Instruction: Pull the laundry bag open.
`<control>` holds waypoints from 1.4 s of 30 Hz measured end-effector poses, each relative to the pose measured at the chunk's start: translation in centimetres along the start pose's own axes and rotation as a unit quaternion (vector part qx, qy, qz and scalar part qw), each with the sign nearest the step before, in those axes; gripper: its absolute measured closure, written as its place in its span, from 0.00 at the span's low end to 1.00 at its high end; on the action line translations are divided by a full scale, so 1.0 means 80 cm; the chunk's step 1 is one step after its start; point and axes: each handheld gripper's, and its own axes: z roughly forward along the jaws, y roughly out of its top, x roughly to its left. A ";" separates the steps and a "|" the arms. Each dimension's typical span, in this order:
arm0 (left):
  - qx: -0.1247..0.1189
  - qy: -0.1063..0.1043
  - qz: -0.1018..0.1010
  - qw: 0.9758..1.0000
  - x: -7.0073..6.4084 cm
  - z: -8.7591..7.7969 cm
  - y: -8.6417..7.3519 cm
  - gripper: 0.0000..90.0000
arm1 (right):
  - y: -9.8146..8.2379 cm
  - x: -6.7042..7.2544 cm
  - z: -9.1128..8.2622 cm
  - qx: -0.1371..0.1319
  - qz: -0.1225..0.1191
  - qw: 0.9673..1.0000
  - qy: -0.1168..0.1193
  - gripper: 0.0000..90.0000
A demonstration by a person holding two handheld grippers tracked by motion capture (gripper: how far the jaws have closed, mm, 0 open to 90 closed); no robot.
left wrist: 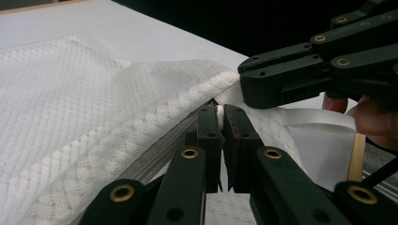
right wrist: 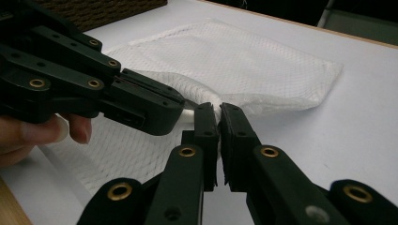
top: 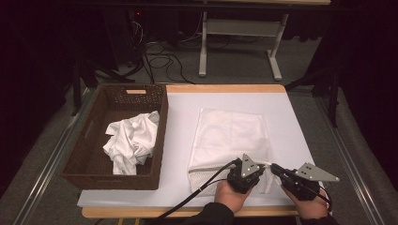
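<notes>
A white mesh laundry bag (top: 230, 136) lies flat on the white table cover. Both grippers meet at its near right corner. In the left gripper view, my left gripper (left wrist: 219, 115) is shut on a small white zipper pull (left wrist: 219, 111) at the end of the grey zipper (left wrist: 164, 150). In the right gripper view, my right gripper (right wrist: 218, 112) is shut on the bag's mesh edge (right wrist: 213, 101), with the left gripper's fingertips (right wrist: 159, 105) close beside it. From above, the left gripper (top: 262, 166) and right gripper (top: 273, 168) nearly touch tip to tip.
A brown wicker basket (top: 161, 136) stands left of the bag and holds a crumpled white cloth (top: 131, 140). A white strap (left wrist: 319, 117) hangs from the bag's corner. The table's wooden front edge (top: 187, 212) runs just before the hands.
</notes>
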 end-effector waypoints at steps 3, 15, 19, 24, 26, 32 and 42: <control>0.000 0.001 0.002 1.000 0.000 -0.001 0.000 0.96 | 0.000 0.000 0.000 0.000 0.004 1.000 0.001 0.97; 0.000 0.004 -0.002 1.000 -0.001 0.002 -0.001 0.94 | 0.000 0.001 0.000 0.000 0.003 1.000 0.001 0.97; -0.002 0.003 -0.006 1.000 -0.002 0.004 0.000 0.94 | 0.000 0.001 0.000 -0.001 0.000 1.000 0.004 0.97; 0.002 0.002 0.001 1.000 -0.003 0.003 -0.001 0.96 | 0.000 0.000 0.000 0.002 0.001 1.000 0.001 0.97; 0.001 0.002 0.002 1.000 -0.003 0.003 -0.001 0.96 | 0.000 0.000 0.000 0.004 0.001 1.000 0.000 0.97; 0.001 0.002 0.004 1.000 -0.002 0.001 -0.001 0.96 | 0.000 0.001 0.001 0.006 0.002 1.000 -0.003 0.97; 0.003 0.001 0.006 1.000 -0.002 -0.001 -0.002 0.96 | 0.000 0.002 0.002 0.011 -0.001 1.000 -0.006 0.97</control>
